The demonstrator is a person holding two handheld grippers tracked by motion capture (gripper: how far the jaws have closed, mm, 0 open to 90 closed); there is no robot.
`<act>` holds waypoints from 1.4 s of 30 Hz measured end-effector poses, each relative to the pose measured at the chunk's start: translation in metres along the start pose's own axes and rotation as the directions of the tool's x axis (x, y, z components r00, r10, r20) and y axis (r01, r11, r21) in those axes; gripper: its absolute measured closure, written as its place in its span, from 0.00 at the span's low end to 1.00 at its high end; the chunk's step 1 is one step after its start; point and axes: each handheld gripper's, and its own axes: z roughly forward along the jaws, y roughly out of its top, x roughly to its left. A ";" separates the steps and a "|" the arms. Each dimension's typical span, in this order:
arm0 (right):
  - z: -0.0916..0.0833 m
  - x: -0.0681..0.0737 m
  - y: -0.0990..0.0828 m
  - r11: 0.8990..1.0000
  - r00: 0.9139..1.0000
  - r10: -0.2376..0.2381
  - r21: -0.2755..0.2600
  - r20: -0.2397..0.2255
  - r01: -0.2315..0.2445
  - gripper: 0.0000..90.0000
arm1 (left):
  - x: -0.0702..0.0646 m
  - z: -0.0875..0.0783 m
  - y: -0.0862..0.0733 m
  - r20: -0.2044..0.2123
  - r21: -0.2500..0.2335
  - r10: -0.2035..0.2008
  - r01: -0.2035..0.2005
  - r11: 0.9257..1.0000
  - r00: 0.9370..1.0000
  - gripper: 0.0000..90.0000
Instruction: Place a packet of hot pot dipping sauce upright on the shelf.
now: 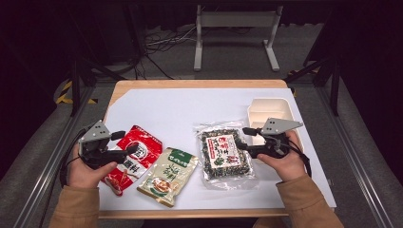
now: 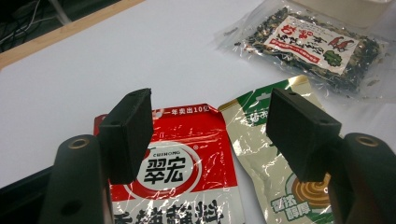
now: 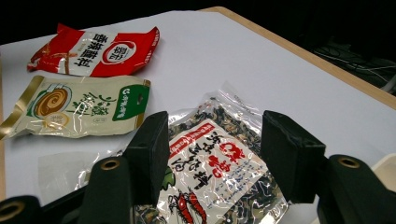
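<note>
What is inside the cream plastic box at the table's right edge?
In the cream plastic box the far compartment looks empty. The right gripper and its grey plate cover the near part, so whatever lies there cannot be seen.

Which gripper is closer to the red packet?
Left. The left gripper hovers open right over the red packet. The right gripper is across the table, open above the clear seaweed packet, with the green packet lying in between.

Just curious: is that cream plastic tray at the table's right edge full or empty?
Empty, as far as shows: the cream plastic tray has bare compartments, though the right gripper hides part.
</note>
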 end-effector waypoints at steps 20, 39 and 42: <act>-0.002 -0.001 -0.002 0.998 0.999 -0.041 -0.037 -0.008 0.041 0.57 | 0.002 0.000 0.002 0.010 -0.028 -0.013 0.013 1.000 1.000 0.35; 0.021 0.008 0.020 1.000 0.999 0.004 0.024 -0.053 -0.003 0.47 | 0.003 -0.004 -0.001 0.000 -0.030 -0.034 0.034 0.999 0.999 0.34; 0.029 0.010 0.033 0.999 0.996 -0.004 0.040 -0.084 0.007 0.47 | 0.002 -0.006 -0.001 0.002 -0.035 -0.029 0.029 0.999 1.000 0.34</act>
